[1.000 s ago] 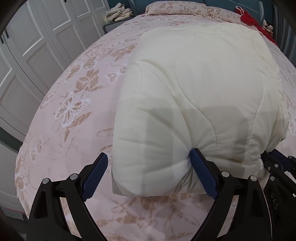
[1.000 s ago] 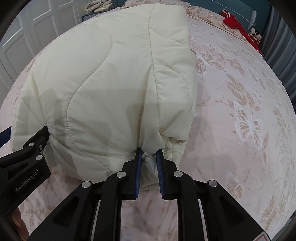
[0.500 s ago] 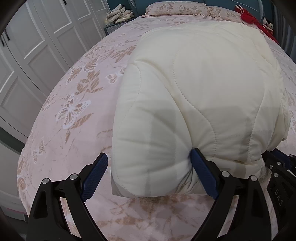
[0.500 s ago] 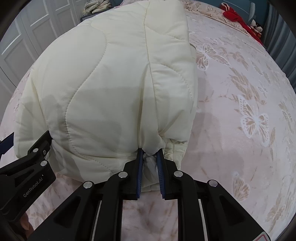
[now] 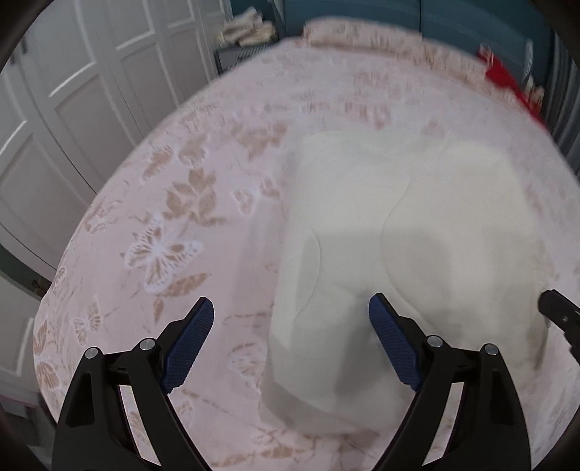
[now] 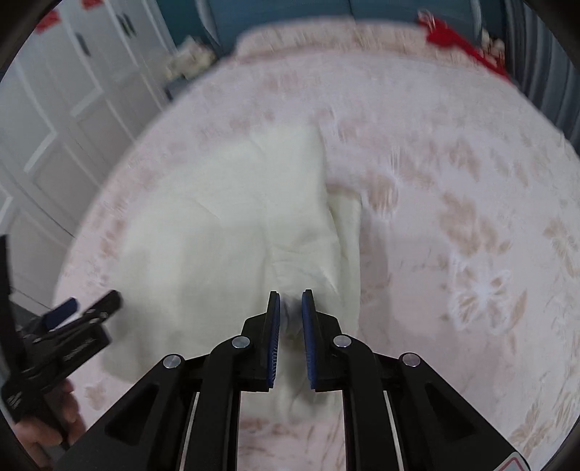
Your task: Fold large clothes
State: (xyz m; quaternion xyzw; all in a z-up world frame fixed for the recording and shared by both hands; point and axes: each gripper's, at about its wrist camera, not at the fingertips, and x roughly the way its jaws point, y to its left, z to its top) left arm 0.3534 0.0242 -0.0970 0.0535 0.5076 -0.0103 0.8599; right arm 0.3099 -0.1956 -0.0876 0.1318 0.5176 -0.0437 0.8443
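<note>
A folded cream quilted garment (image 5: 398,235) lies on the pink butterfly bedspread (image 5: 163,253); both views are blurred by motion. My left gripper (image 5: 290,315) hovers over the garment's near left corner, jaws wide and closing slightly, with nothing pinched. My right gripper (image 6: 290,308) is at the near right corner of the garment (image 6: 217,224), its jaws narrow and closing on a small fold of cloth. The cloth rises in creases toward its pads. In the right wrist view, the left gripper (image 6: 83,311) shows at the left edge, held by a hand (image 6: 47,427).
White wardrobe doors (image 5: 72,108) stand along the bed's left side. A patterned pillow (image 5: 362,36) and a red item (image 5: 507,76) lie at the far end by a teal wall. A pile of pale cloth (image 5: 246,30) sits beyond the bed's far left corner.
Both grippers have risen, so the garment looks smaller and farther. The left gripper's right pad no longer presses into the garment. The right jaws stand a little narrower.
</note>
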